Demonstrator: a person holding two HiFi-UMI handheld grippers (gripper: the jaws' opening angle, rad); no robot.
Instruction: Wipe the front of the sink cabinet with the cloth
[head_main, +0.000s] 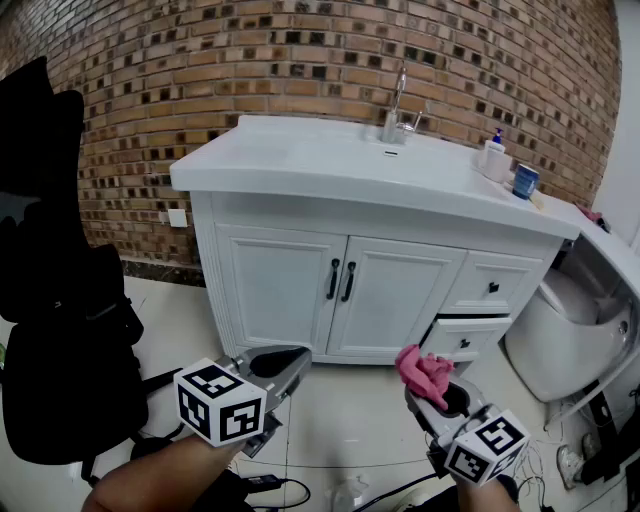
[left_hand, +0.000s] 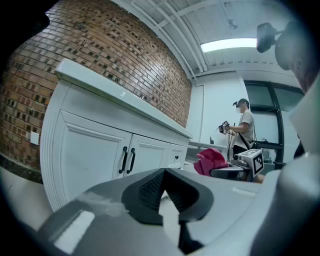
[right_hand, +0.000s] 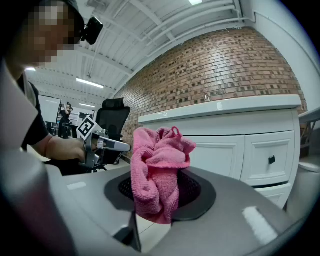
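Note:
The white sink cabinet (head_main: 385, 295) stands against the brick wall, with two doors with black handles (head_main: 340, 280) and drawers on its right. My right gripper (head_main: 432, 388) is held low in front of the drawers, shut on a bunched pink cloth (head_main: 422, 370) that stands up between the jaws (right_hand: 157, 170). The cloth is short of the cabinet front (right_hand: 225, 150), not touching it. My left gripper (head_main: 280, 368) hovers lower left, before the left door (left_hand: 95, 150), shut with nothing held (left_hand: 163, 172). The cloth (left_hand: 210, 161) shows to its right.
A black office chair (head_main: 50, 330) stands at the left. A white toilet (head_main: 570, 340) is at the right, with cables (head_main: 560, 460) on the floor beside it. On the counter are a faucet (head_main: 398, 110), a soap bottle (head_main: 493, 158) and a blue cup (head_main: 524, 181). A person (left_hand: 244, 127) stands far behind.

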